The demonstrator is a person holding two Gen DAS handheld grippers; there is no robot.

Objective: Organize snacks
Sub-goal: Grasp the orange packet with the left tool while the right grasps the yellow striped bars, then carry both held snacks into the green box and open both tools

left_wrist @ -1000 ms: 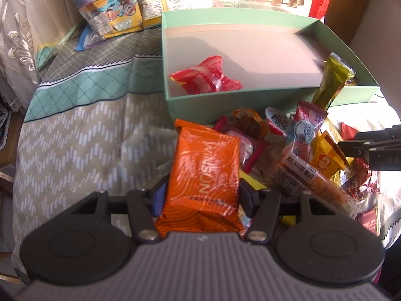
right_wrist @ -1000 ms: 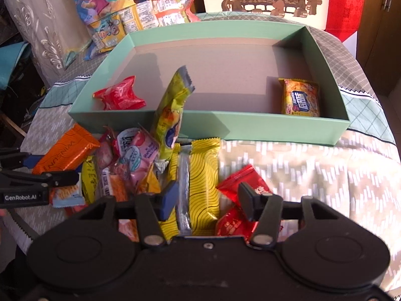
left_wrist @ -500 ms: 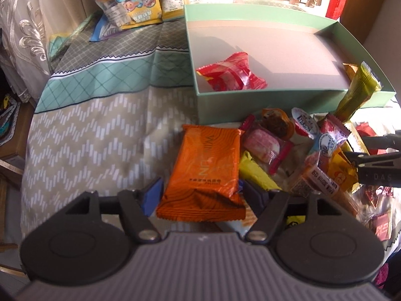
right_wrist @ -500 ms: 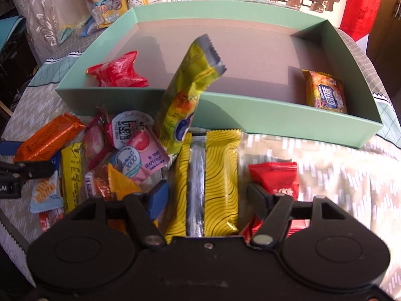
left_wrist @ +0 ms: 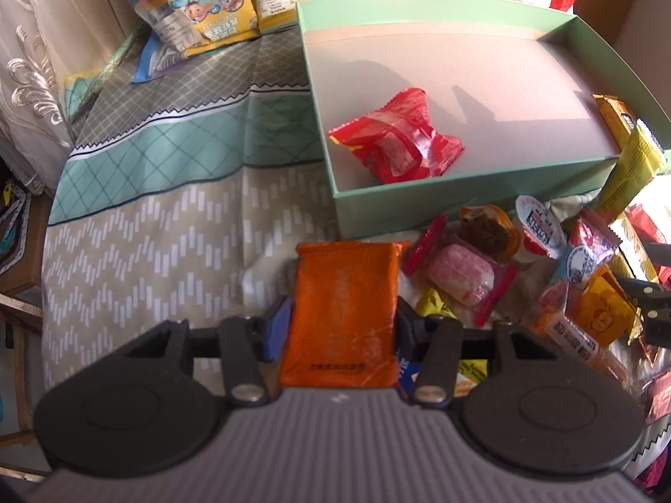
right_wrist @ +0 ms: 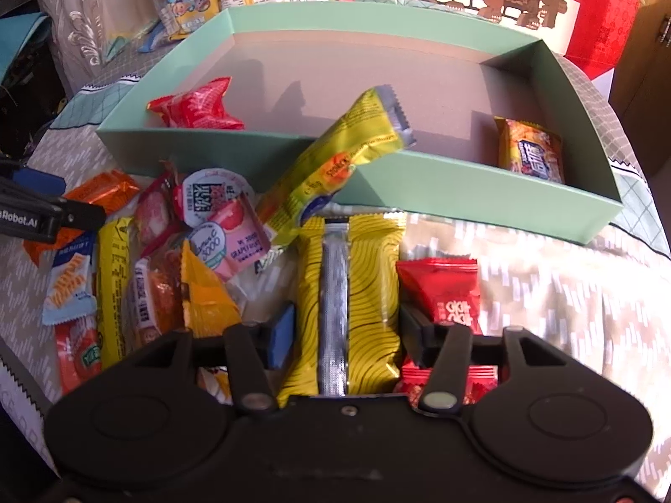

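Between my left gripper [left_wrist: 342,327] fingers sits the orange packet [left_wrist: 346,314]; both pads press its long edges, so I read it as clamped, though the packet's far end looks to rest on the patterned cloth [left_wrist: 167,251]. My right gripper [right_wrist: 346,337] brackets the yellow striped packet [right_wrist: 350,293] with its silver seam up; the blue pad and the black pad meet its sides, gripping it. Just right of that packet lies a red packet [right_wrist: 444,289], partly under the right finger. Left of it spreads the loose pile: a yellow triangle packet [right_wrist: 205,293], two round-lidded jelly cups [right_wrist: 218,199], a pale blue sachet [right_wrist: 69,281], a long yellow bar [right_wrist: 112,276]. A yellow-green wrapper [right_wrist: 335,163] leans tilted over the near wall of the mint box [right_wrist: 482,193], its crimped end inside. Within the box: a red crinkled packet [left_wrist: 398,142] near the left front corner, and an orange-yellow packet [right_wrist: 530,149] at the right end, well apart. Beyond the box, cartoon-printed bags [left_wrist: 205,12] lie on the cloth. From the left wrist view, a pink candy in clear wrap [left_wrist: 461,278] lies beside the orange packet.
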